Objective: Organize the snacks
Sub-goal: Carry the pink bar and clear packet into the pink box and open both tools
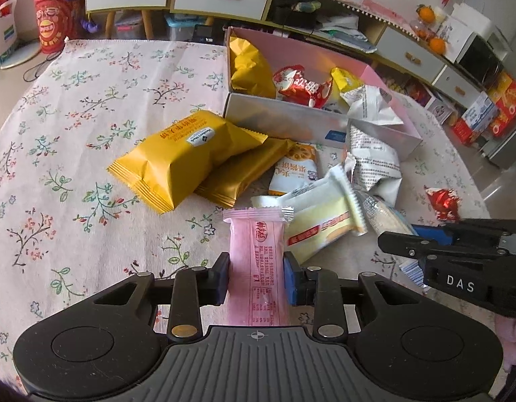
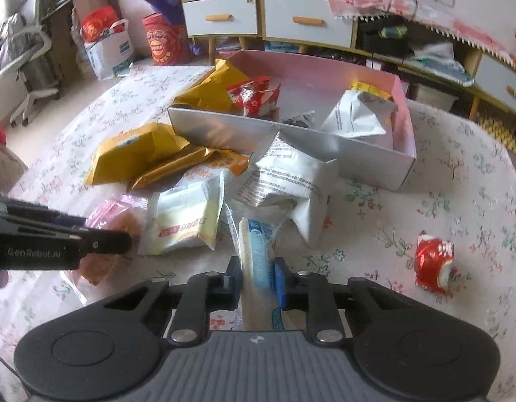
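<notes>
My left gripper [image 1: 256, 276] is shut on a pink snack packet [image 1: 258, 261] above the flowered tablecloth. My right gripper [image 2: 256, 276] is shut on a clear packet with a blue label [image 2: 256, 258]. The pink-lined box [image 1: 291, 120] [image 2: 291, 134] holds yellow, red and white packets. In front of it lie two yellow packets [image 1: 187, 154] [image 2: 134, 150], a pale yellow packet [image 1: 324, 224] [image 2: 187, 221] and white bags [image 1: 375, 167] [image 2: 284, 181]. The right gripper shows from the side in the left wrist view [image 1: 458, 251], and the left gripper in the right wrist view [image 2: 57, 241].
A red wrapped snack [image 1: 443, 202] [image 2: 433, 261] lies alone on the cloth to the right. A small orange-and-white packet [image 1: 294, 171] sits by the yellow ones. Drawers, shelves and bags [image 2: 107, 47] stand beyond the round table [image 1: 73, 134].
</notes>
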`<state>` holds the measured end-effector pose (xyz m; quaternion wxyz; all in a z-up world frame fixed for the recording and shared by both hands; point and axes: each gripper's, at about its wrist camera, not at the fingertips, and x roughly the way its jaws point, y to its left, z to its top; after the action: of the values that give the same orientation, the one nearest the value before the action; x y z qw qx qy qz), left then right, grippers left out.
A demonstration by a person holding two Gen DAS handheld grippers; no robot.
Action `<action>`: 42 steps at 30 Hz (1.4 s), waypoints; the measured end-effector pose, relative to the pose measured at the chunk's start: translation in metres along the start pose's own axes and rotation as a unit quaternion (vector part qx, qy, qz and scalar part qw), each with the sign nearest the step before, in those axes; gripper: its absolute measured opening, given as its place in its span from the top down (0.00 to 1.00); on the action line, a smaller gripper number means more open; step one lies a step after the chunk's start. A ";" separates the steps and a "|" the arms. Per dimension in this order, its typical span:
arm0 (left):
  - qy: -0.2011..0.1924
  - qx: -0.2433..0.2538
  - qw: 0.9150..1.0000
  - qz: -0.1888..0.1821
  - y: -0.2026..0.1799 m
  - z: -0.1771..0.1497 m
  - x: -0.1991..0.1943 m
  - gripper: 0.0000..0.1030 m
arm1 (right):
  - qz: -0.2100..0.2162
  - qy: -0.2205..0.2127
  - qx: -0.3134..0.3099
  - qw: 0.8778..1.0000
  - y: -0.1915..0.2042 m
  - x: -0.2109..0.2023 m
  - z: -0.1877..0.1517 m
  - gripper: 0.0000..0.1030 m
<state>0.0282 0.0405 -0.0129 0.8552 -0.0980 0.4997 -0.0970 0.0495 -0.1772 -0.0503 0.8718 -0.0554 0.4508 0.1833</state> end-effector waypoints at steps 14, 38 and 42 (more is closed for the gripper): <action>-0.016 -0.002 0.999 -0.035 -0.005 0.004 -0.020 0.72 | 0.054 -0.010 0.071 0.996 -0.016 -0.023 0.008 0.99; -0.037 -0.010 0.998 -0.045 -0.005 0.013 -0.028 0.72 | 0.067 -0.041 0.088 0.993 -0.023 -0.037 0.022 1.00; -0.046 -0.011 0.998 -0.047 -0.007 0.018 -0.030 0.72 | 0.064 -0.048 0.095 0.992 -0.027 -0.040 0.026 1.00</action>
<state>0.0288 0.0429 0.0229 0.8705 -0.1352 0.4559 -0.1271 0.0587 -0.2065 -0.0050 0.8803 0.0656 0.4260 0.1980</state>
